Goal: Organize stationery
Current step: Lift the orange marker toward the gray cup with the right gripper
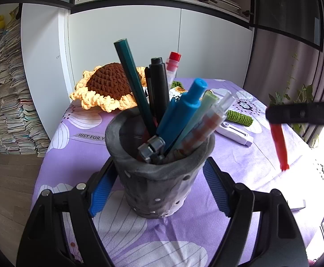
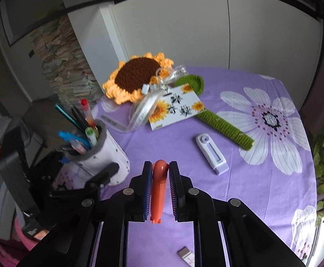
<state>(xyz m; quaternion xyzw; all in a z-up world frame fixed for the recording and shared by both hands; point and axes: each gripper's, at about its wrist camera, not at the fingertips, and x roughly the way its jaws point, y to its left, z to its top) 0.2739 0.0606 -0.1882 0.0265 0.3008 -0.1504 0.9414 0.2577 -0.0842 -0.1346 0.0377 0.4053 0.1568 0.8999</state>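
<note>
Stationery is seen first from the left wrist: a grey pen holder (image 1: 162, 173) crammed with pens stands on the purple floral tablecloth (image 1: 77, 155), clasped between the blue pads of the left gripper (image 1: 159, 189). Its base is partly hidden by the pads. At the right edge, the right gripper (image 1: 304, 114) is cut off by the frame, and a blurred red pen (image 1: 278, 146) hangs from it. A white correction tape (image 1: 235, 133) lies beyond, with open cloth around it.

From the right wrist, the red pen (image 2: 158, 191) is pinched between the nearly closed pads of the right gripper (image 2: 159, 191), clear of the cloth. The pen holder (image 2: 104, 153) is seen at the left, near the table edge, blurred. The correction tape (image 2: 212, 153) lies ahead on bare cloth; a small eraser (image 2: 187, 254) is half hidden behind a finger.
</note>
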